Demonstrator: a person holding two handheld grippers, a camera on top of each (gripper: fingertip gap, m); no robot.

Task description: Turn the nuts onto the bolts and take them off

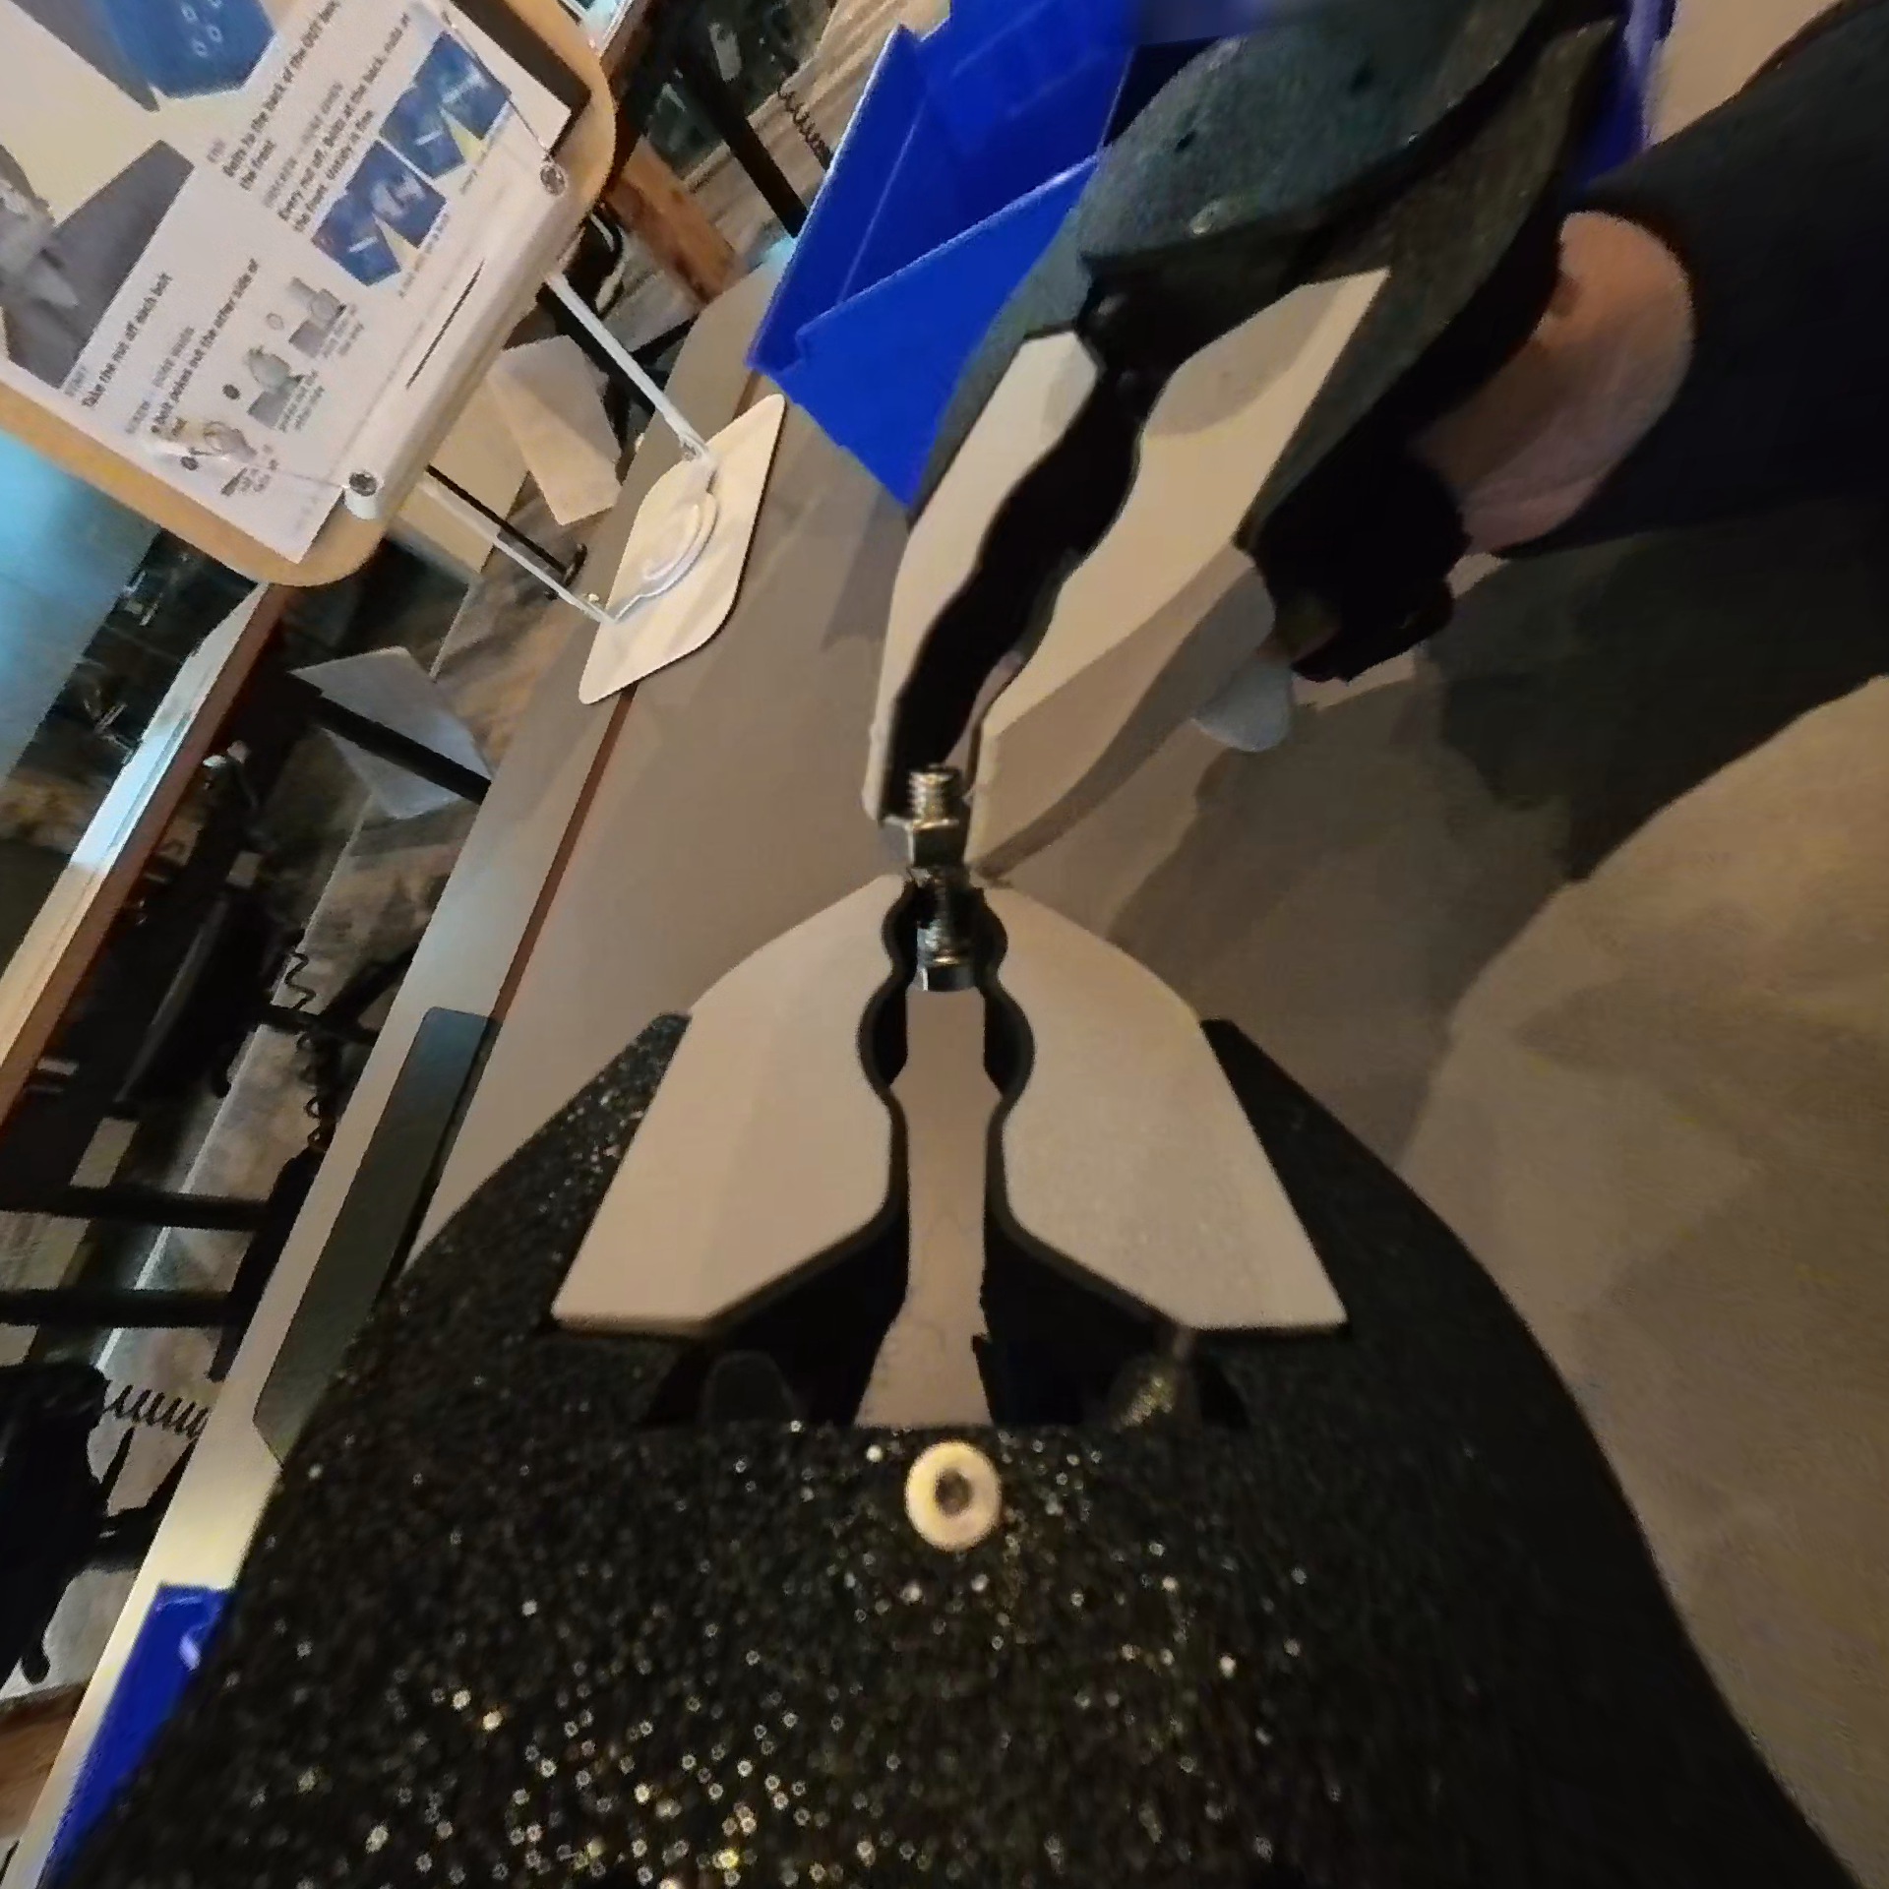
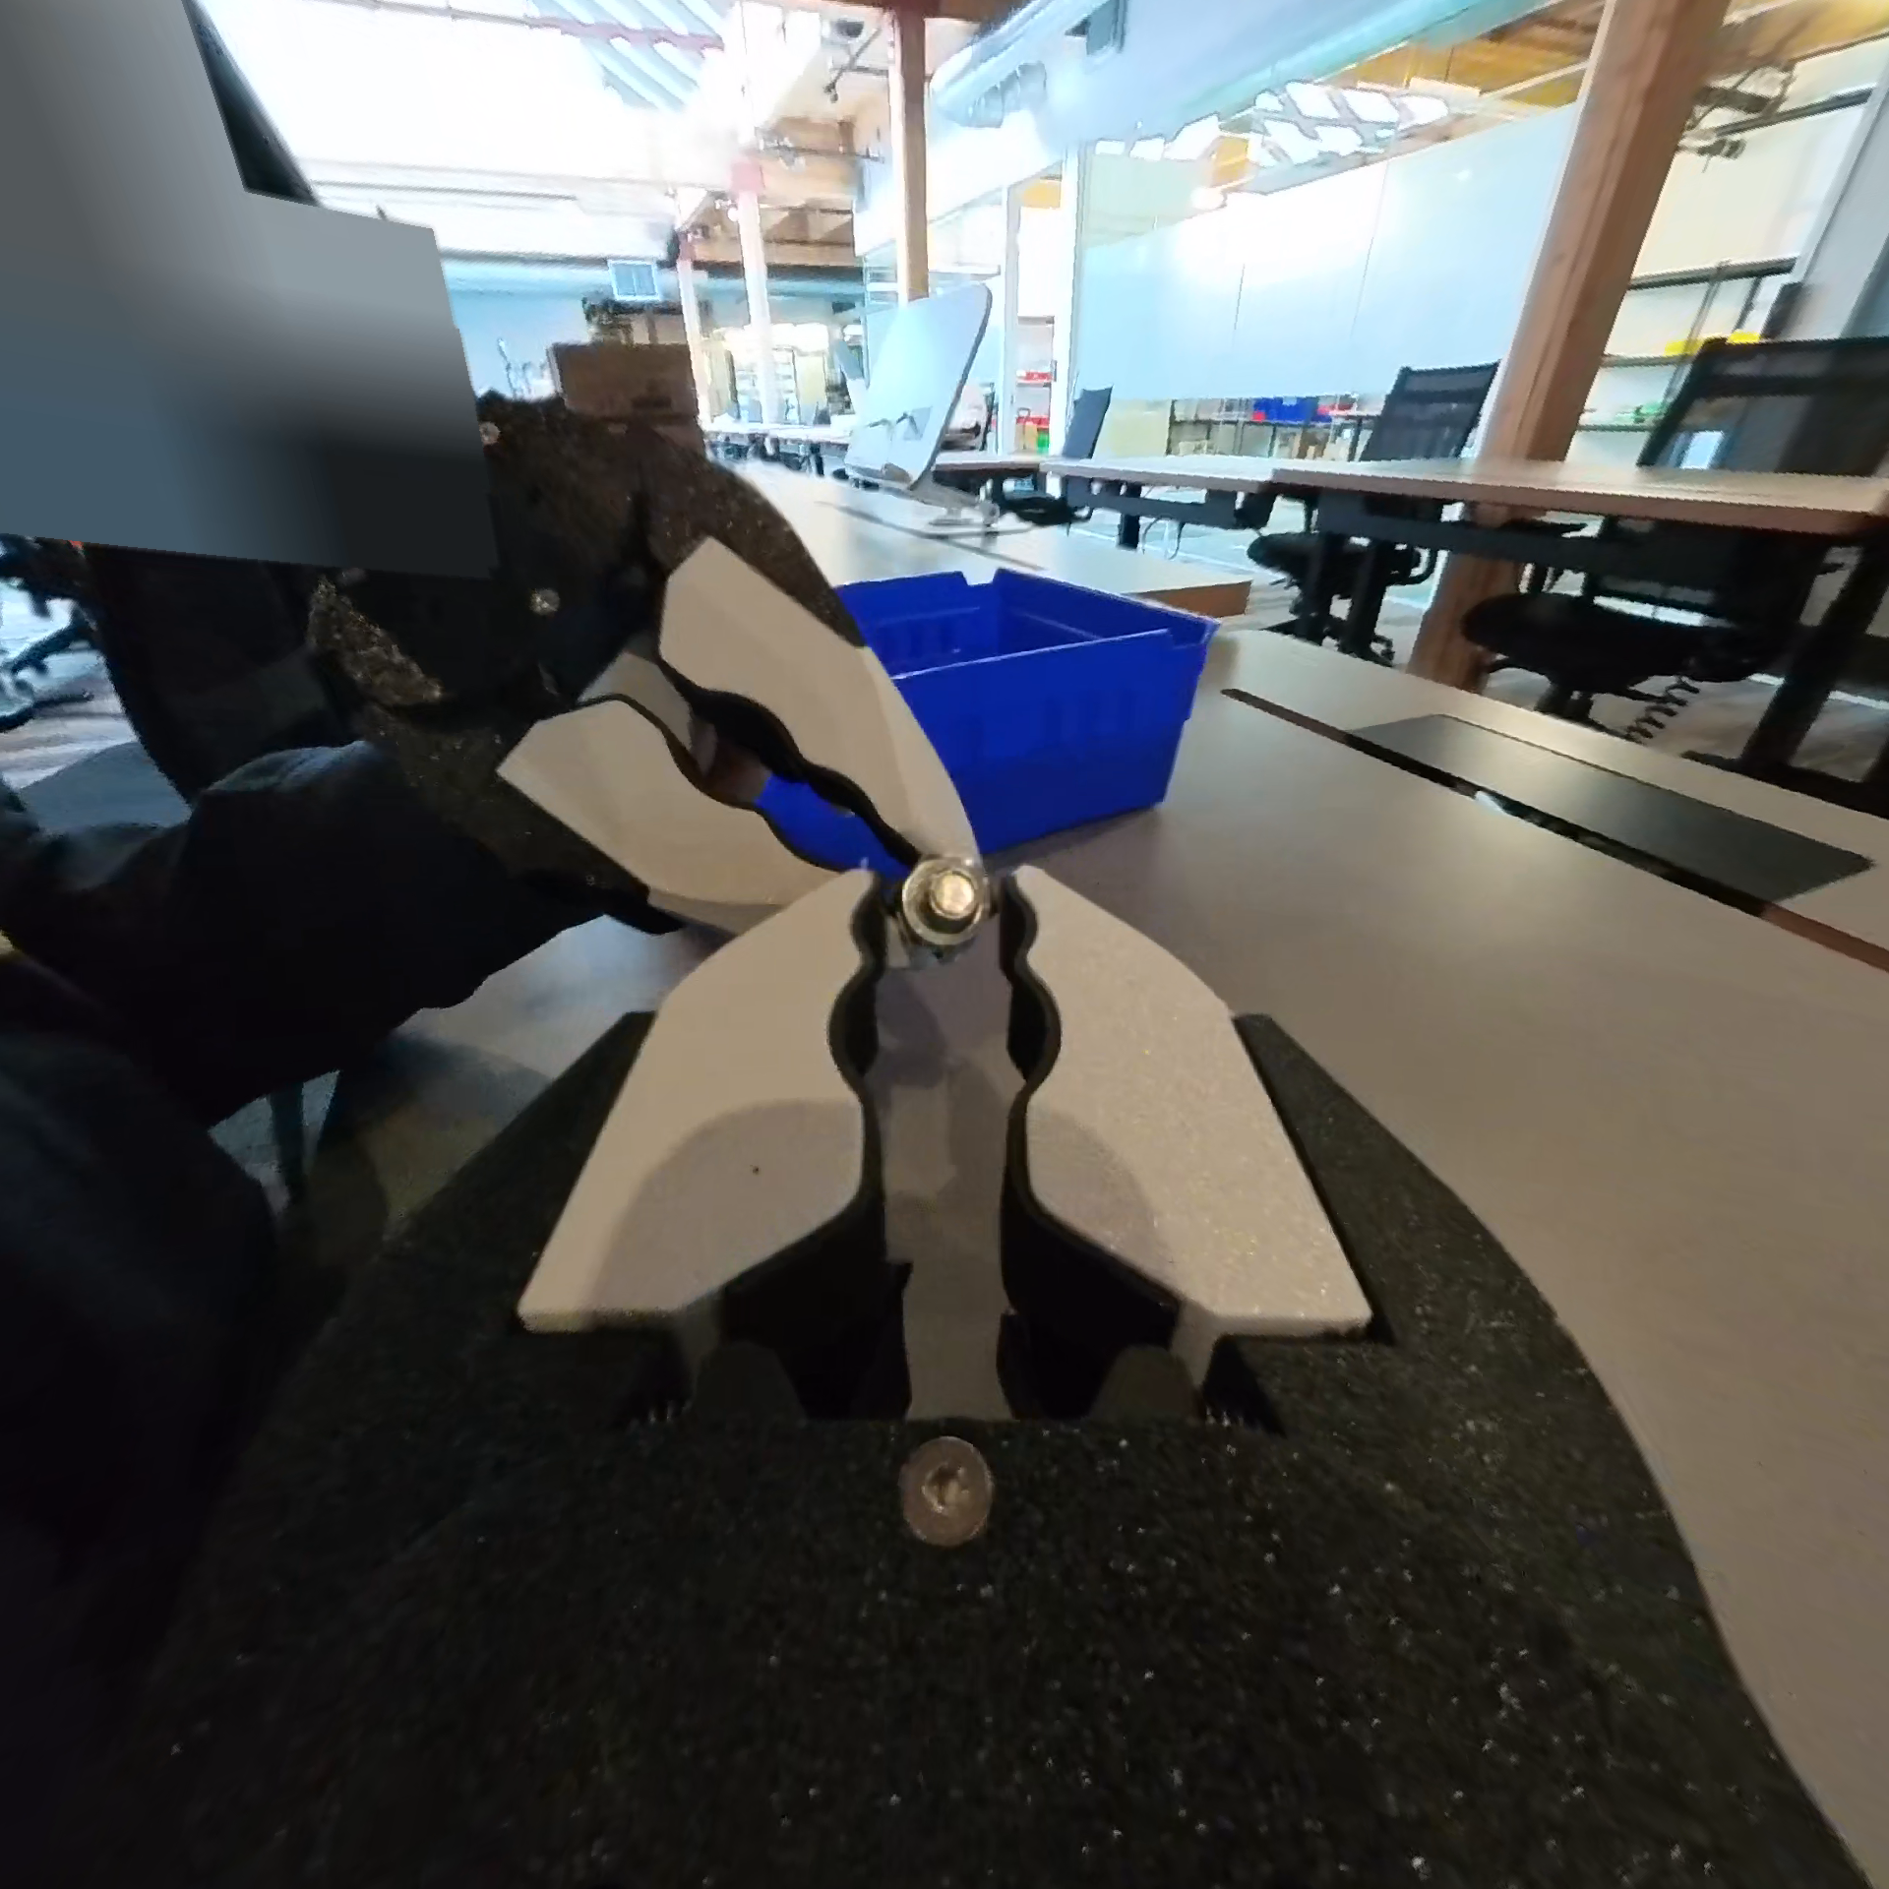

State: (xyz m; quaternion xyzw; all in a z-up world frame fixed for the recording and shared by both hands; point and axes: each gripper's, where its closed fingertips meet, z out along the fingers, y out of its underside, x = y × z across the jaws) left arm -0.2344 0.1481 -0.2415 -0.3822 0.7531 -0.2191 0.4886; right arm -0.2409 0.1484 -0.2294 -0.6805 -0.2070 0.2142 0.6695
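The bolt is held up in mid-air above the tabletop, pinched near its head between the tips of the left gripper — those tips are clamped together on it. The nut is seen sitting partway along the thread, with a short stub of thread poking out beyond it. The right gripper is brought in from the opposite side, its tips closed around the nut. In the right wrist view the same meeting is shown end-on: the bolt's tip and the nut are caught right at the tips of the right gripper, with the left gripper coming in from the upper left.

So the nut is judged to be threaded on, but not run down to the head — whether it is being wound on or backed off cannot be told from this. A blue bin is parked behind on the tabletop; its contents are hidden, so the number of bolts left cannot be counted.
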